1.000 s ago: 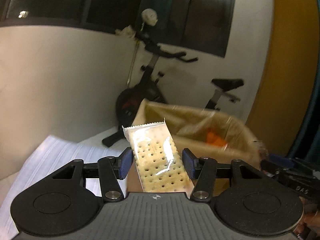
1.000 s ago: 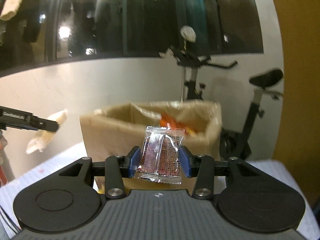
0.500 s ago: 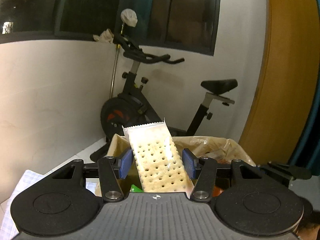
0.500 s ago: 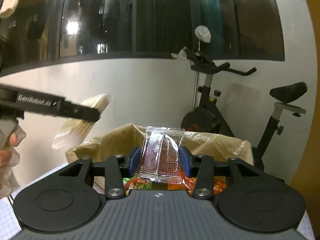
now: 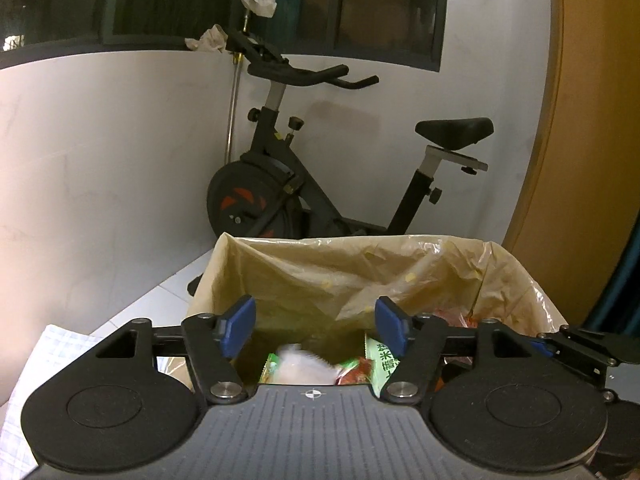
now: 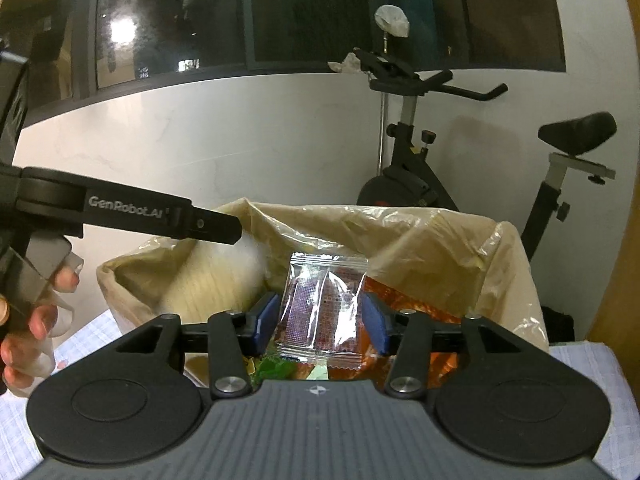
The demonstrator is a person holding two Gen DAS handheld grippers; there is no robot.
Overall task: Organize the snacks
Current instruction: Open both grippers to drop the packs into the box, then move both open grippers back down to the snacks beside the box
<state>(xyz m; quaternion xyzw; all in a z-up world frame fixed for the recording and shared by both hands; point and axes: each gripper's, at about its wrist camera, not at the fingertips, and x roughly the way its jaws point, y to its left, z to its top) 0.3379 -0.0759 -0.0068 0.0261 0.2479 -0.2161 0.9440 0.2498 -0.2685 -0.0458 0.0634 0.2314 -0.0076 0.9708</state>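
Observation:
My left gripper [image 5: 316,322] is open over the bag-lined box [image 5: 352,268]. The cracker pack [image 5: 300,366] is a pale blur falling inside the box; it also shows as a blur in the right wrist view [image 6: 224,276]. Green and red snack packs [image 5: 380,360] lie in the box. My right gripper [image 6: 320,322] is shut on a small clear packet of dark red snack [image 6: 322,306], held above the box's near rim [image 6: 400,240]. The left gripper shows from the side there [image 6: 216,228].
A black exercise bike [image 5: 320,184] stands behind the box against a white wall. A checked cloth [image 6: 592,364] covers the table. An orange-brown panel [image 5: 592,120] is at the right. The person's hand [image 6: 32,320] holds the left gripper.
My left gripper has opened and let go of the cracker pack, which drops into the box. Both grippers have moved forward over the box; the right still holds its packet.

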